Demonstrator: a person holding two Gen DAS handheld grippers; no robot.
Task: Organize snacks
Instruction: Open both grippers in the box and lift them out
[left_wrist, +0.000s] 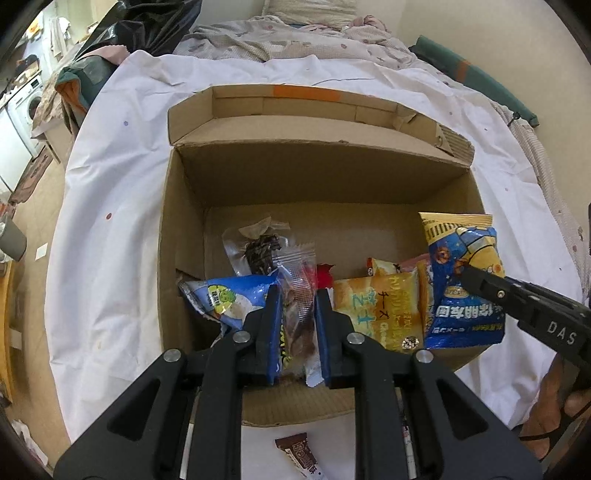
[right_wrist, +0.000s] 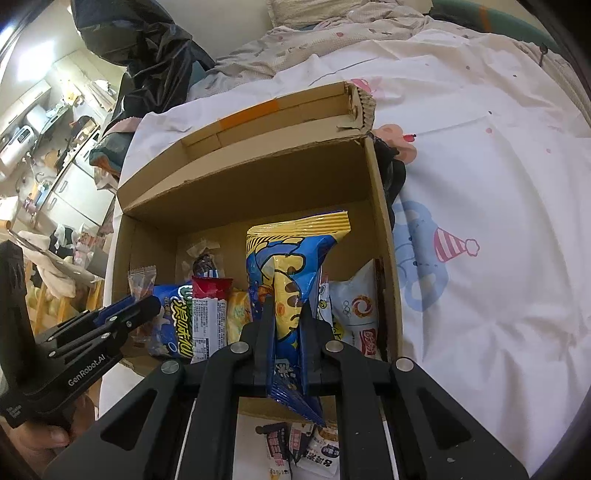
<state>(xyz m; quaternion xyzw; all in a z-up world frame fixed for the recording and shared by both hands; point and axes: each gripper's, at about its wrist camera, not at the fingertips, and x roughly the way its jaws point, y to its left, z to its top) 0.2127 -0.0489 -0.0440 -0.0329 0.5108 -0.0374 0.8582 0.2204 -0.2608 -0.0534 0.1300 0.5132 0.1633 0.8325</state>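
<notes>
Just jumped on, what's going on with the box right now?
A person is packing snacks into the cardboard box on the bed. The left gripper is shut on a clear-wrapped snack, and the right gripper is shut on a blue-and-yellow bag, both held over the box. A few packets lie outside it.

A bed under a white sheet (left_wrist: 110, 184) carries an open cardboard box (left_wrist: 170, 229) and loose snack packets (right_wrist: 303, 446).
</notes>
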